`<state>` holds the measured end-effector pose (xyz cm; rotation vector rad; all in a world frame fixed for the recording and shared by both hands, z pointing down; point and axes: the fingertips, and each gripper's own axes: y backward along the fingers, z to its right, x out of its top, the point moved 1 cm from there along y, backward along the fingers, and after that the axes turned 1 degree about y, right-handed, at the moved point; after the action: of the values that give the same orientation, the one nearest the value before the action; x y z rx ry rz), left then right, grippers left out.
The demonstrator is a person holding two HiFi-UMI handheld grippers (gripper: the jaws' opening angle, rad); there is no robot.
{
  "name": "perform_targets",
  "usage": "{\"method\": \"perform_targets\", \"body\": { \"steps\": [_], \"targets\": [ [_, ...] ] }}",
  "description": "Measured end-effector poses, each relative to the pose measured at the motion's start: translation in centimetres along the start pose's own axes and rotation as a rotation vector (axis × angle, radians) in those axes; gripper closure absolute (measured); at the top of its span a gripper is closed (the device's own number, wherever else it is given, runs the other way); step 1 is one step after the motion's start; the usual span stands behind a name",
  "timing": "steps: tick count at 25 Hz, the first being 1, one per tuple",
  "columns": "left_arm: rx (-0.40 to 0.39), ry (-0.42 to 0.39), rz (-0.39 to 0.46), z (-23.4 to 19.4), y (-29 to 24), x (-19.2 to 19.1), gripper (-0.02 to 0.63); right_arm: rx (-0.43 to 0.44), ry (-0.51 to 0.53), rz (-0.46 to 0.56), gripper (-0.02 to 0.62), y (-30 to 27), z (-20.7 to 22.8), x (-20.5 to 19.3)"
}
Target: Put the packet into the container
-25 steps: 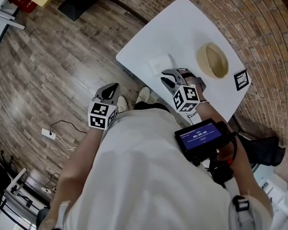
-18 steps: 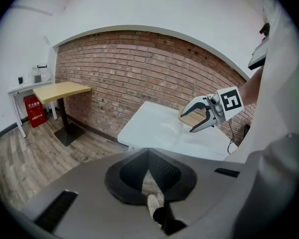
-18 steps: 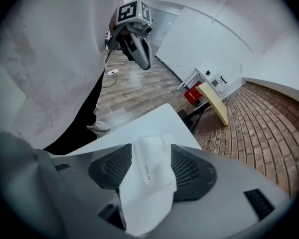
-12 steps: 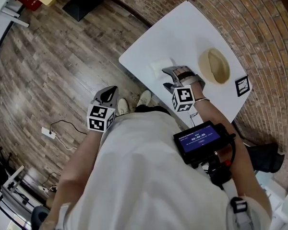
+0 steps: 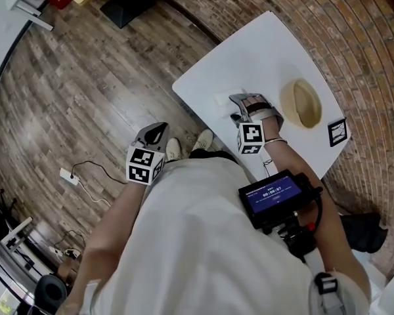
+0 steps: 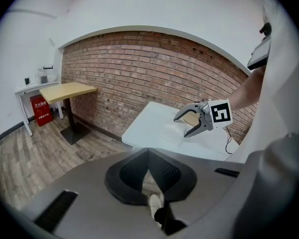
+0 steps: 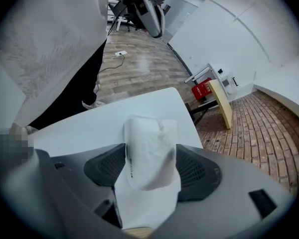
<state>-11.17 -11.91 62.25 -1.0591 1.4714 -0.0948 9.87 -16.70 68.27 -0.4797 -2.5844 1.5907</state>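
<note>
On the white table (image 5: 249, 51), seen from above, we find the packet (image 5: 224, 100) lying flat near the table's edge. It is not yet lifted and not yet in the container (image 5: 302, 104). The container is a tan bowl that sits apart from the packet, at about 3 o'clock from it.

The right gripper (image 5: 235, 107) points steeply down over the packet. Its jaws have just been opening and now stand spread wide, with the white packet between the two pads, flanked rather than squeezed.

We judge the task barely begun. The pinch, the lift, the carry to the bowl and the drop all remain.

In the right gripper view the packet's long axis runs from 6 to 12 o'clock, along the gripper's own line, with its far end toward the table edge.

The left gripper (image 5: 159, 127) hangs off the table at 9 o'clock, its jaws pressed together on nothing.
</note>
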Motion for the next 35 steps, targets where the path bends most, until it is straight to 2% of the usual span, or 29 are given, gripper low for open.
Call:
{"method": "perform_targets", "body": {
  "steps": [3,8,16,25,35],
  "targets": [
    [0.016,0.004,0.000,-0.4,0.3,0.1,0.597,0.000,0.022,-0.010,0.289,-0.6,0.1,0.2],
    [0.026,0.003,-0.003,-0.4,0.7,-0.1,0.597,-0.011,0.013,-0.009,0.339,0.0,-0.2,0.4],
    [-0.016,-0.030,-0.003,0.1,0.1,0.2,0.597,-0.008,-0.090,0.005,0.357,1.1,-0.7,1.2],
    [-0.093,-0.091,-0.013,1.5,-0.9,0.7,0.597,-0.041,-0.218,-0.054,0.357,3.8,-0.7,-0.4],
    [-0.202,-0.168,-0.019,4.0,-3.0,1.9,0.597,-0.160,-0.388,-0.133,0.357,9.0,1.1,-4.2]
  ]
}}
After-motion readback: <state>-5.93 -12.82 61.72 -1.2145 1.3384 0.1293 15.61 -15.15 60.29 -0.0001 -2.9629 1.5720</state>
